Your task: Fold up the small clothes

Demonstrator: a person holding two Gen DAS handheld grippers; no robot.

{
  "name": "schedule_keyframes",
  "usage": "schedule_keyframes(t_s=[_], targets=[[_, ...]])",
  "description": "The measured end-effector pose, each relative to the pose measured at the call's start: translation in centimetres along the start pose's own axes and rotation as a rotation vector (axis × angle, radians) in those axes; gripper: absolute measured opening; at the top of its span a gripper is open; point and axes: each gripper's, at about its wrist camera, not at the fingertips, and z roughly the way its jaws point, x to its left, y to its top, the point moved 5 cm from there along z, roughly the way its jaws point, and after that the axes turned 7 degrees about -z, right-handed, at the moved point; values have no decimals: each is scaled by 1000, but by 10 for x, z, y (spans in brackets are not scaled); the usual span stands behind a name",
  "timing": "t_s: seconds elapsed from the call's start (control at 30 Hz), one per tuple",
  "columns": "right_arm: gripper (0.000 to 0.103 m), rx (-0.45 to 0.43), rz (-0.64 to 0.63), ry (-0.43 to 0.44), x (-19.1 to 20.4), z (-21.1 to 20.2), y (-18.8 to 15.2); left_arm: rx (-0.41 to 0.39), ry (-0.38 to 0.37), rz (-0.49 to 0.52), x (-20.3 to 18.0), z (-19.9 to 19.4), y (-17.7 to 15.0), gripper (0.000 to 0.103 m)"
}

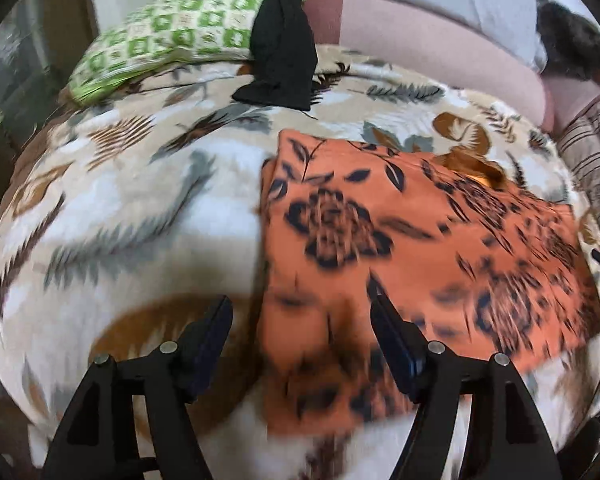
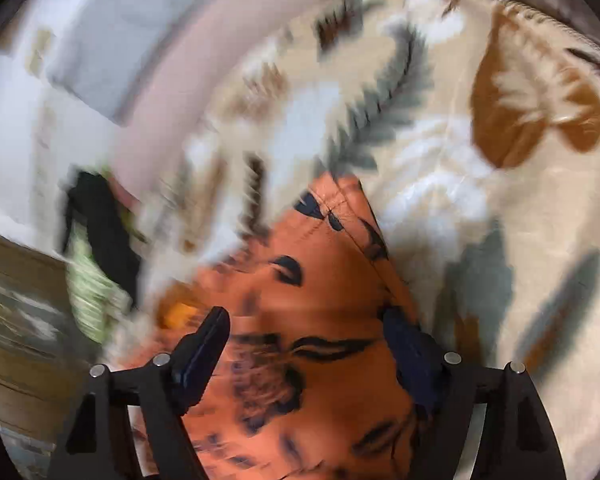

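Note:
An orange cloth with a black flower print (image 1: 412, 248) lies folded flat on the leaf-patterned blanket (image 1: 132, 208), right of centre in the left wrist view. My left gripper (image 1: 300, 312) is open and empty, just above the cloth's near left edge. In the right wrist view the same orange cloth (image 2: 312, 292) fills the lower middle, with a stitched corner pointing away. My right gripper (image 2: 304, 320) is open and empty, hovering over the cloth. Both views are blurred by motion.
A green-and-white checked pillow (image 1: 172, 36) lies at the back left with a black garment (image 1: 284, 40) draped beside it. A pink bolster (image 1: 428, 52) runs along the back. A striped cloth (image 1: 592, 152) lies at the right edge.

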Motion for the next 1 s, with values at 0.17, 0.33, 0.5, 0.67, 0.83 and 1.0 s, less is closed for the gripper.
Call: schedule_keyframes(t_s=[0.17,0.33,0.5,0.67,0.83,1.0], targets=[[83,-22,66,93,7,-64,-72,-22,3,15,3,-18,-38,73],[83,22,301,136,-30,-70,-150,-21,-26,37,-14,-27,-51,73],[84,-25,389,142,-45,-53,-146,-49,-56,55,-32,-36,-46,73],[84,-48,462,134,-56,-34,-117,-39,-64,48,-48,-26,-38,73],[82,-120,437,140,-40,-36,-96,-75,-80,76,-78,-18,-19,73],[82,-86,367,60,-46,-24,-98,-68,-90,95,-111,11,-3,73]])
